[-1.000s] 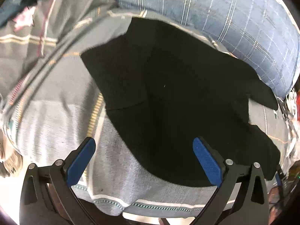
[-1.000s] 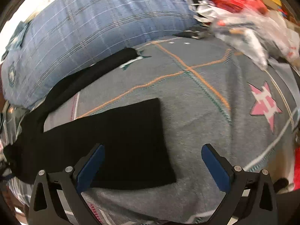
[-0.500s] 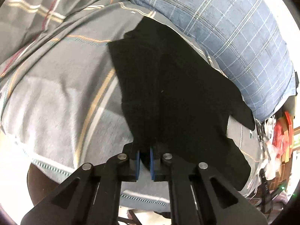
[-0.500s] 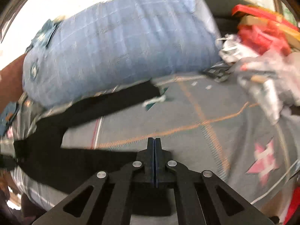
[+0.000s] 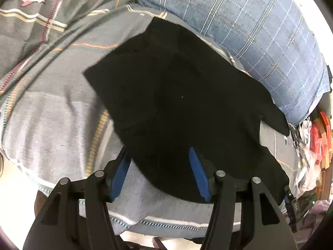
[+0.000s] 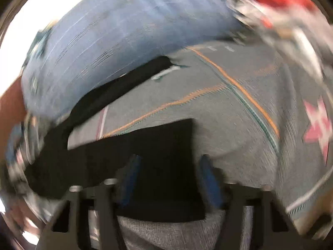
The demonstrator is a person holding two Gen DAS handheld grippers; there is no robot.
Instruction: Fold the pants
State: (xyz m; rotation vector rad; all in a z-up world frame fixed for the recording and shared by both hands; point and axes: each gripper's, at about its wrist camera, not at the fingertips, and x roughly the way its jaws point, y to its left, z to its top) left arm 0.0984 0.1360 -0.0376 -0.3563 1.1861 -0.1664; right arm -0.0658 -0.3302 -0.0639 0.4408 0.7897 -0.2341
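Both grippers have just been opening after a quick pinch: left gripper (image 5: 160,170) part-open over the pants (image 5: 183,108), right gripper (image 6: 169,179) narrower, holding nothing. Pants lie flat along the blanket's (image 5: 54,129) near edge; folding hasn't started.

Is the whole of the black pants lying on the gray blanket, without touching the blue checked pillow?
No. In the left wrist view the far edge of the black pants lies against the blue checked pillow, beyond the gray blanket.
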